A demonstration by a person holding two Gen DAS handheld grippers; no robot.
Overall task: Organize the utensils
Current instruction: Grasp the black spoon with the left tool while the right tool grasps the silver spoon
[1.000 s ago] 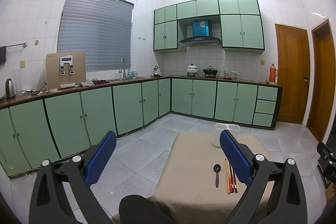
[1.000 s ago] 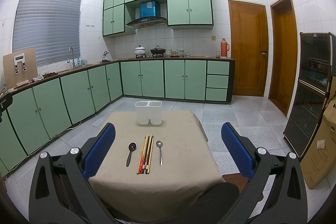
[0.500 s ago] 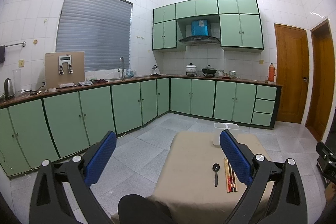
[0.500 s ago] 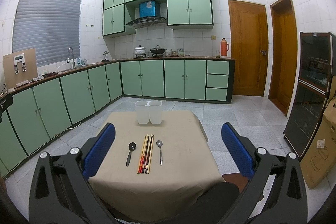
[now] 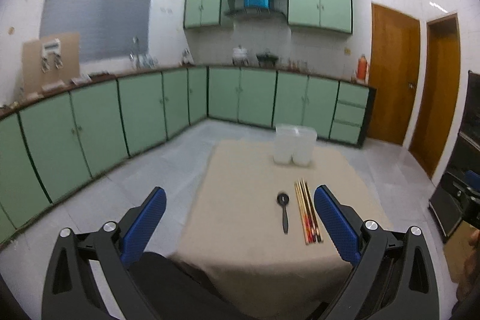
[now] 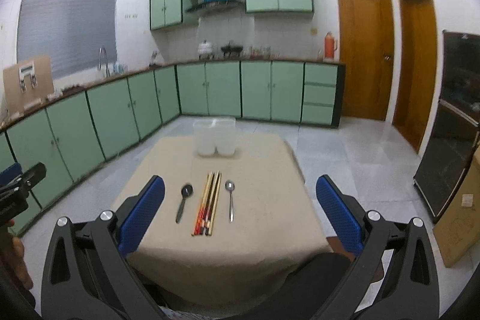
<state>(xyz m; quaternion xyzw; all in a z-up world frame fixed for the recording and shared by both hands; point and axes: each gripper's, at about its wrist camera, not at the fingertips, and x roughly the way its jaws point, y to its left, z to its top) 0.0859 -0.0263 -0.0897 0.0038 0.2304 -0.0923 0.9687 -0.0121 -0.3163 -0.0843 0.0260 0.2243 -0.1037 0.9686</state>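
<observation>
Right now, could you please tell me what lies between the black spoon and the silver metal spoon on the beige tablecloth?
A bundle of chopsticks lies between the black spoon and the silver metal spoon, seen in the right wrist view.

A matt beige cloth [image 6: 258, 218] covers the surface. On it, the right spoon [image 6: 230, 200] is shiny metal, the left spoon [image 6: 183, 201] looks like dull black plastic, and the chopsticks [image 6: 209, 203] between them look like wood, part lacquered red and dark. The holder [image 6: 214, 137] at the far edge is cloudy white plastic. Each gripper, left [image 5: 240, 222] and right [image 6: 240, 213], has matt black plastic arms, textured blue pads [image 6: 142, 213] and bright metal bolts. The floor [image 6: 360, 158] is glossy grey tile; the doors [image 6: 364, 50] are varnished wood.
</observation>
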